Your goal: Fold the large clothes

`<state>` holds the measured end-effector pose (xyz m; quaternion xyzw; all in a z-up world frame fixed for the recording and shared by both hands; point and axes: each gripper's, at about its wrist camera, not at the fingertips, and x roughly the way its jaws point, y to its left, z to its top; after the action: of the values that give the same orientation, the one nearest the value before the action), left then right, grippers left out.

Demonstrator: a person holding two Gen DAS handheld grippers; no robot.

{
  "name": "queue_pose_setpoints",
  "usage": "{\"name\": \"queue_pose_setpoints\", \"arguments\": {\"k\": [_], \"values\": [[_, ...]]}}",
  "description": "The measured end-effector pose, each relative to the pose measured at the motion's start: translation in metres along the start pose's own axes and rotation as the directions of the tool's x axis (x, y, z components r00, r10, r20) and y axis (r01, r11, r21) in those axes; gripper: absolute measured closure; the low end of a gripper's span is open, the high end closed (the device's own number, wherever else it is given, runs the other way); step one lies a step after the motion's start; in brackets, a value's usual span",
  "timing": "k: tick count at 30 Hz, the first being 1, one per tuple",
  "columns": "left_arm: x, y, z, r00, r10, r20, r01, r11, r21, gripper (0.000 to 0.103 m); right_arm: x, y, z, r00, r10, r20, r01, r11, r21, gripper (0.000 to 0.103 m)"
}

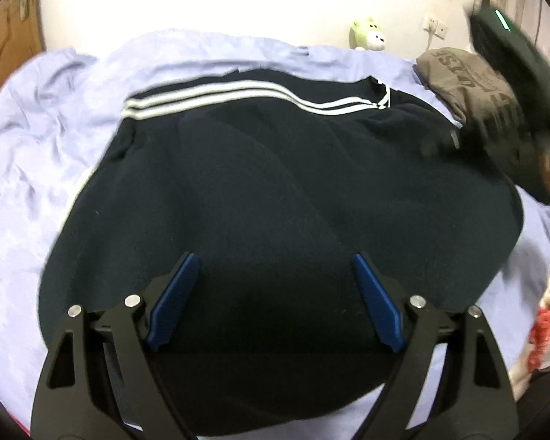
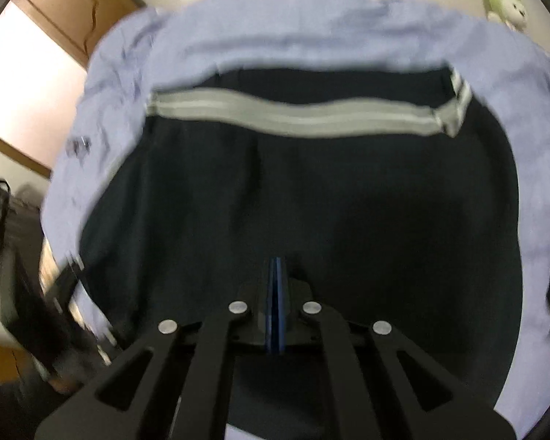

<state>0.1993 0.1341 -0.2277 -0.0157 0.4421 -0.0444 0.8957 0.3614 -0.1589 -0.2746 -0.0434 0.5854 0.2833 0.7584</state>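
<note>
A dark navy garment (image 1: 275,190) with white stripes (image 1: 238,95) lies folded on a light blue bedsheet (image 1: 36,146). My left gripper (image 1: 273,264) hovers over its near part, blue pads wide apart and empty. My right gripper (image 2: 277,267) has its blue pads pressed together above the same garment (image 2: 311,190); no cloth shows between them. The right gripper's body also shows blurred at the right of the left wrist view (image 1: 513,102), above the garment's right edge. The stripes (image 2: 293,115) run across the far side.
A folded grey-brown printed shirt (image 1: 465,80) lies at the far right of the bed. A green and white plush toy (image 1: 370,35) sits against the white wall. Wooden furniture (image 2: 80,11) stands left. A red patterned cloth (image 1: 546,315) is at the right edge.
</note>
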Motion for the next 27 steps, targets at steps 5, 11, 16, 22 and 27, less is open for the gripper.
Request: {"name": "queue_pose_setpoints", "arguments": {"k": [5, 11, 16, 22, 27], "values": [[0.011, 0.002, -0.005, 0.999, -0.038, -0.032, 0.038, 0.999, 0.004, 0.02, 0.034, -0.033, -0.025, 0.999, 0.036, -0.028, -0.033, 0.994, 0.1, 0.103], [0.028, 0.005, -0.012, 0.998, -0.041, -0.054, 0.043, 0.999, 0.028, 0.02, 0.069, -0.047, -0.017, 0.997, 0.069, -0.026, -0.062, 0.98, 0.189, 0.103], [0.024, 0.001, -0.01, 0.998, -0.028, -0.053, 0.03, 0.999, 0.025, 0.02, 0.064, -0.044, -0.015, 0.998, 0.049, -0.049, -0.04, 0.983, 0.177, 0.103], [-0.018, 0.002, -0.006, 1.0, -0.005, 0.028, 0.003, 0.999, 0.049, 0.024, -0.003, -0.027, -0.049, 1.0, -0.007, 0.03, 0.005, 0.996, 0.091, 0.097], [-0.027, 0.011, -0.015, 1.0, -0.009, -0.003, 0.009, 0.997, 0.072, 0.053, -0.076, -0.034, -0.096, 0.984, -0.05, 0.169, 0.025, 0.989, 0.147, 0.09]]}}
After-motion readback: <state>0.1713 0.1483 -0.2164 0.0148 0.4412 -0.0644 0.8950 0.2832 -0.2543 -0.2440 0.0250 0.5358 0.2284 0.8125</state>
